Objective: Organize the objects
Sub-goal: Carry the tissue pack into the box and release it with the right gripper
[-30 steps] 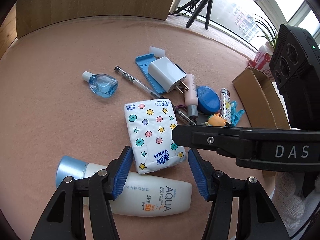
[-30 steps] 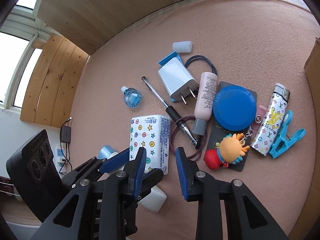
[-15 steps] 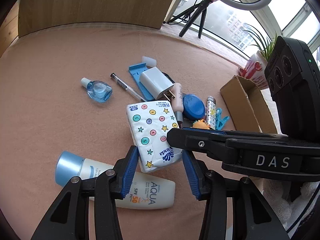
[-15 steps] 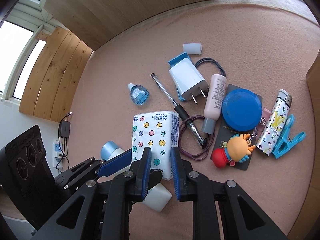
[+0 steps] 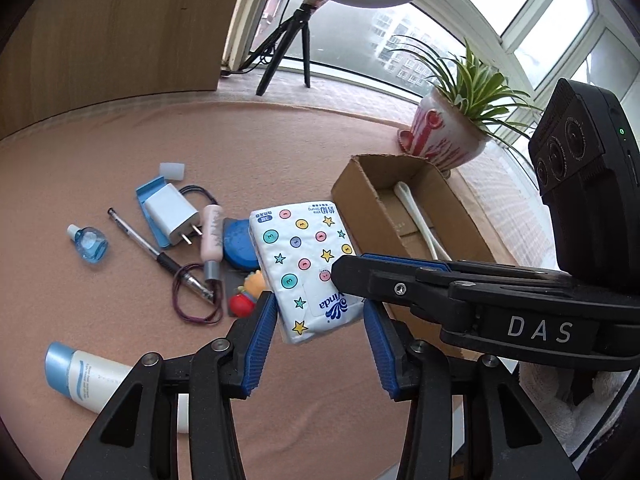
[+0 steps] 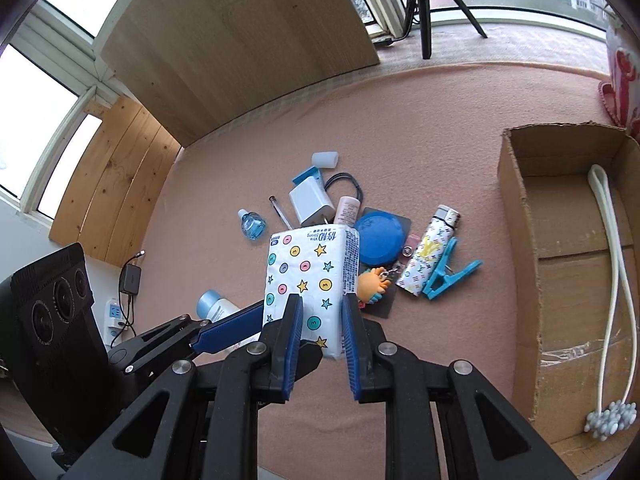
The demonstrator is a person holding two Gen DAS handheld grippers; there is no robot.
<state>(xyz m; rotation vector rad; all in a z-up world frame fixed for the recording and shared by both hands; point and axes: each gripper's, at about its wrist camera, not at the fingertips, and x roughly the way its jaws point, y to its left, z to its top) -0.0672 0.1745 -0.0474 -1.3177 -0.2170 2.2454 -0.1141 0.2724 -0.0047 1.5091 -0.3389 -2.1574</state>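
holding: my right gripper (image 6: 320, 336) pinches tissue pack (image 6: 310, 276) at its near end, clear of the tabletop (image 6: 420, 128) | left gripper (image 5: 320, 344): jaws flank pack, contact unclear | target: cardboard box (image 6: 520, 216) to the right, pack's long axis pointing away from me

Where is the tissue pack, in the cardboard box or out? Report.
Out: the tissue pack hangs pinched in the right claw above the mat, beside the cardboard box.
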